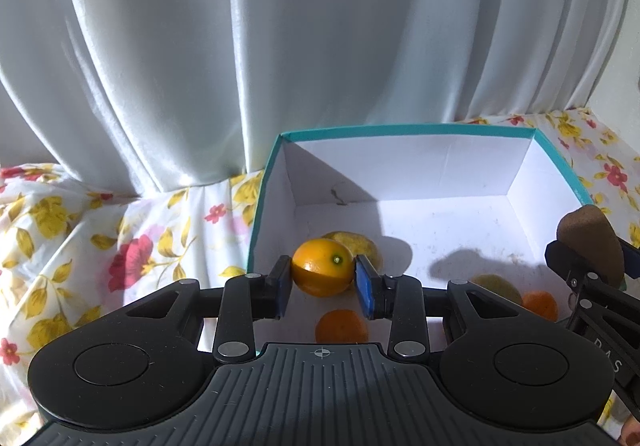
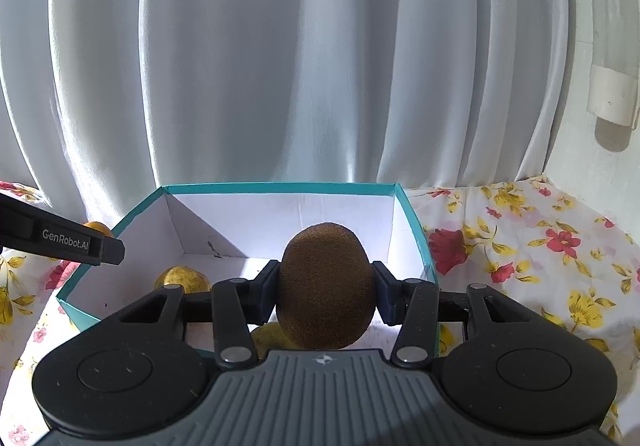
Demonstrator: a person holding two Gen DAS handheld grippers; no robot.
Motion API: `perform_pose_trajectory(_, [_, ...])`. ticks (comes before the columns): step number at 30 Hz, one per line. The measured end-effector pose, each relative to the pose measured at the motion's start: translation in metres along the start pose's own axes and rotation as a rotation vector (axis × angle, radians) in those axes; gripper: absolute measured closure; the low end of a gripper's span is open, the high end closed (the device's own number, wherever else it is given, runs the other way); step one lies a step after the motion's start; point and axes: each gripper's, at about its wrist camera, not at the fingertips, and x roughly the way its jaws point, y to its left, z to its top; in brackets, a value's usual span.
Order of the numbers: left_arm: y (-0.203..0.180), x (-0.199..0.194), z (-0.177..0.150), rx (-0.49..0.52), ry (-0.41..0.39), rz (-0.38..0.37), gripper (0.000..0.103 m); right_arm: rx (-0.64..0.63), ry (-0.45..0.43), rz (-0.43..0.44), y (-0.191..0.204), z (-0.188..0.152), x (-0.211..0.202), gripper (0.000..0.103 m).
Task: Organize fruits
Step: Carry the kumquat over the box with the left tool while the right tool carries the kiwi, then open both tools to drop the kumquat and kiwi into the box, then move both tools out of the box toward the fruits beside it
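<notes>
Teal-rimmed white box (image 1: 400,174) on floral cloth (image 1: 60,230), your left tool (image 1: 323,286) clamped on an orange (image 1: 322,272) above the box's near-left corner, your right tool (image 2: 326,292) clamped on a brown kiwi (image 2: 326,286) over the box's near edge, further fruit on the box floor.

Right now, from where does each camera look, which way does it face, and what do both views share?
Left wrist: sits behind the left claw, facing the curtain over the teal box; its fingers grip an orange; the right claw enters at right.
Right wrist: sits behind the right claw, facing the same way; it grips a kiwi; a bar of the left claw shows at left.
Shared: box, curtain, kiwi, floral cloth.
</notes>
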Motion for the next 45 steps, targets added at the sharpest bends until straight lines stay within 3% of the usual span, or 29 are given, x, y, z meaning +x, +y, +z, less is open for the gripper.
perform_pose_trajectory(18, [-0.005,0.027,-0.013,0.021,0.047,-0.033,0.066,-0.035,0.061,-0.025,0.001,-0.017,0.022,0.055])
perform_pose_trajectory(22, [-0.009,0.034,-0.016,0.034,0.064,-0.038,0.066,-0.066,0.045,-0.053,0.004,-0.021,0.024,0.061])
perform_pose_trajectory(27, [-0.013,0.039,-0.02,0.059,0.07,-0.036,0.063,-0.044,0.039,-0.061,0.0,-0.02,0.024,0.061])
perform_pose_trajectory(28, [-0.014,0.039,-0.02,0.061,0.068,-0.034,0.059,-0.039,0.034,-0.064,-0.001,-0.02,0.023,0.061])
perform_pose_trajectory(30, [-0.013,0.037,-0.021,0.059,0.06,-0.038,0.048,-0.024,0.025,-0.066,-0.004,-0.019,0.02,0.055])
perform_pose_trajectory(32, [-0.013,0.034,-0.021,0.053,0.042,-0.045,0.041,-0.013,0.008,-0.067,-0.006,-0.019,0.016,0.033])
perform_pose_trajectory(35, [-0.013,0.029,-0.022,0.056,0.013,-0.058,0.028,-0.005,-0.026,-0.062,-0.007,-0.019,0.007,0.018])
perform_pose_trajectory(40, [-0.012,0.02,-0.024,0.055,-0.031,-0.086,0.025,-0.004,-0.053,-0.055,-0.007,-0.021,-0.002,0.008])
perform_pose_trajectory(45, [-0.005,0.01,-0.029,0.033,-0.064,-0.098,0.023,-0.031,-0.07,-0.058,-0.003,-0.024,-0.009,0.005])
